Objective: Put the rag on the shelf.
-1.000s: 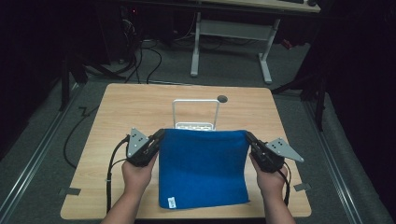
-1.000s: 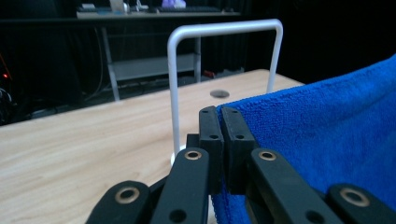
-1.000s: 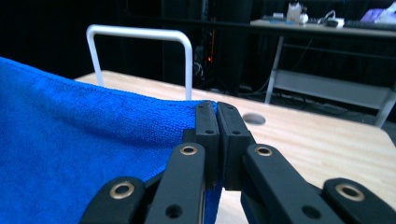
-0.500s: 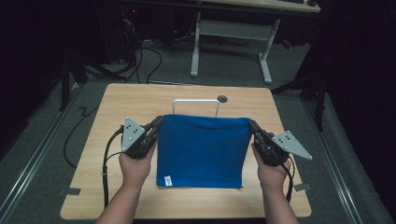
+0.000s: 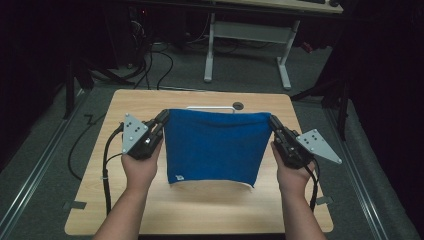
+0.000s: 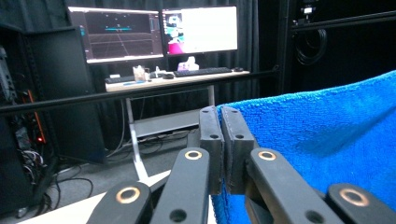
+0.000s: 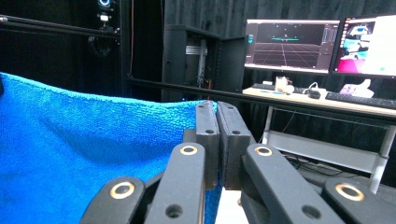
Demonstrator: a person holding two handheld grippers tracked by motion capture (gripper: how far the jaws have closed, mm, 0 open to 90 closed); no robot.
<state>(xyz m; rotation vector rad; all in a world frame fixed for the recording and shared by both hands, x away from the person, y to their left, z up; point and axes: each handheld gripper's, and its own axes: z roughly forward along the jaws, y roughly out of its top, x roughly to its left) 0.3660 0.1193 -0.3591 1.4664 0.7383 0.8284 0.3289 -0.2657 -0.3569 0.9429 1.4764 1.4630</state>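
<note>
A blue towel [image 5: 215, 147] hangs stretched between my two grippers above the wooden table [image 5: 150, 102], its lower edge loose over the tabletop. My left gripper [image 5: 161, 120] is shut on the towel's upper left corner. My right gripper [image 5: 273, 121] is shut on the upper right corner. In the left gripper view the left gripper [image 6: 219, 114] has its jaws pressed together on the edge of the blue towel [image 6: 317, 140]. In the right gripper view the right gripper [image 7: 215, 109] pinches the blue towel [image 7: 84, 149] the same way.
A white wire rack [image 5: 210, 107] stands on the table behind the towel, mostly hidden. A round hole [image 5: 238, 105] sits near the table's far edge. Beyond the table stands a white-legged desk [image 5: 250, 35] with monitors [image 6: 154, 30]. Cables [image 5: 105, 165] trail off the left side.
Both grippers have risen with the towel's top corners. The towel, which lay partly on the table, now hangs almost free and lifted.
</note>
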